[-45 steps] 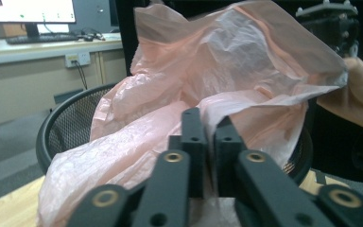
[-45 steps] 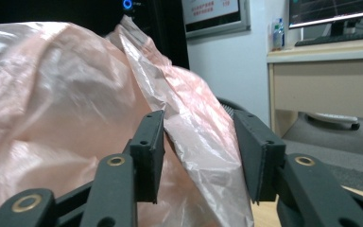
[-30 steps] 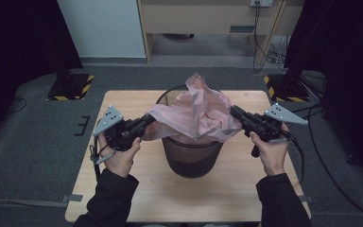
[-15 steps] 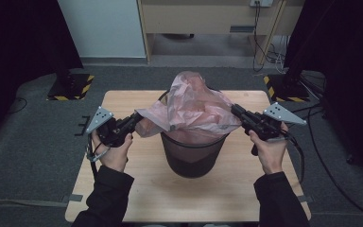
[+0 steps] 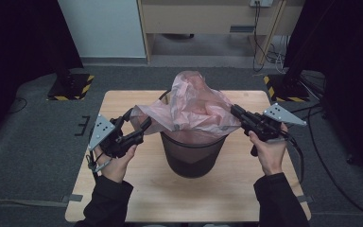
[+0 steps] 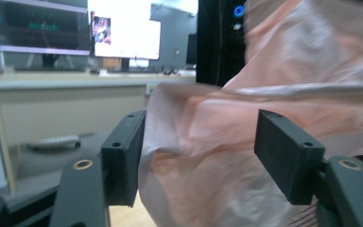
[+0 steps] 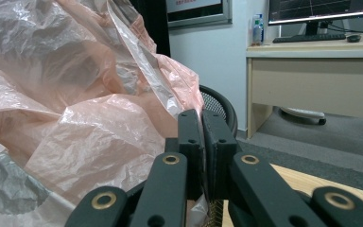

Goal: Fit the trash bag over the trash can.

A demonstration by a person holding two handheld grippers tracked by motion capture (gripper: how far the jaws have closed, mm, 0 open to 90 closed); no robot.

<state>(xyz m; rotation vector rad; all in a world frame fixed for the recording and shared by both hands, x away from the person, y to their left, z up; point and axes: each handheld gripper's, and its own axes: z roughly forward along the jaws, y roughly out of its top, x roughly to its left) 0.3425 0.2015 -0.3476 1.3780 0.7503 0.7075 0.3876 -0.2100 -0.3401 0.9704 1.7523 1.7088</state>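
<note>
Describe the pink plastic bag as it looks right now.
The pink plastic bag is thin, translucent, crinkled film, billowed up in a puffy mound above the dark mesh waste bin, which stands on the wooden table. Its lower part drapes over the bin's rim. The right gripper pinches the bag's edge between shut fingers. On the other side, the left gripper has just opened; a corner of film lies between its fingers, with the far finger standing clear of it.

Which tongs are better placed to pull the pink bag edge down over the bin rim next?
Right. The right tongs are shut on the thin pink plastic bag beside the dark mesh bin's rim; the left tongs have just been opening, the bag loose between their pads.
</note>
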